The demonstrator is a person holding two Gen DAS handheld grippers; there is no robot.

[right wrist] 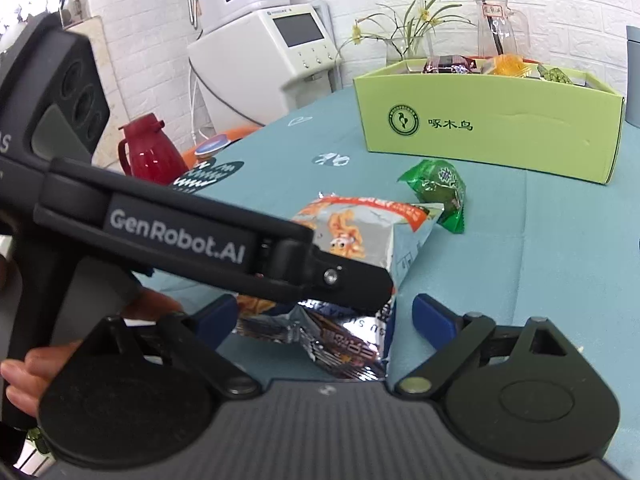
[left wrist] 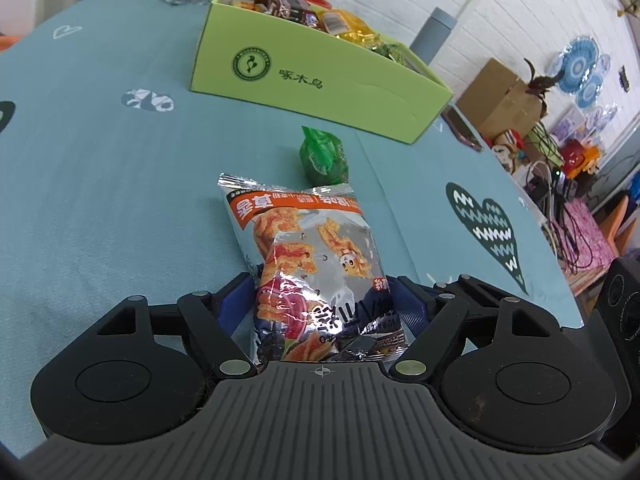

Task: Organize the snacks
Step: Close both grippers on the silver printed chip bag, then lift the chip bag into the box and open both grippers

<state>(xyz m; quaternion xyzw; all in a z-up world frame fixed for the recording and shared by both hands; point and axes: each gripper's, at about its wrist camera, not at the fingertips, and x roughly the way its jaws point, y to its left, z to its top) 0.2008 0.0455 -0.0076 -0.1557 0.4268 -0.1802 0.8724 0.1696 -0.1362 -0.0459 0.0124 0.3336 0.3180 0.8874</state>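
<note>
I see the snack bag (left wrist: pixel 316 276) lying on the counter (left wrist: pixel 100 200), pinched between my left tongs (left wrist: pixel 324 300). My right tongs (right wrist: pixel 324 320) gape wide around its near end; the green box (right wrist: pixel 488 128) sits at one o'clock.

- One silver-and-orange snack bag (left wrist: pixel 308 264) on the near part of the tablecloth.
- One green wrapped snack (left wrist: pixel 324 156) just beyond it.
- One lime-green cardboard box (left wrist: pixel 320 76) at the far side, holding several wrapped snacks: too jumbled to count exactly.
- Two handheld grippers: left gripper (left wrist: pixel 322 300), right gripper (right wrist: pixel 324 316).
- One red jug (right wrist: pixel 150 152) at far left.
- One glass pitcher (right wrist: pixel 500 28) behind the box.
- One vase of yellow flowers (right wrist: pixel 404 36) beside it.
- One brown cardboard carton (left wrist: pixel 500 96) at far right.
- One grey tumbler (left wrist: pixel 434 32) behind the box.
</note>
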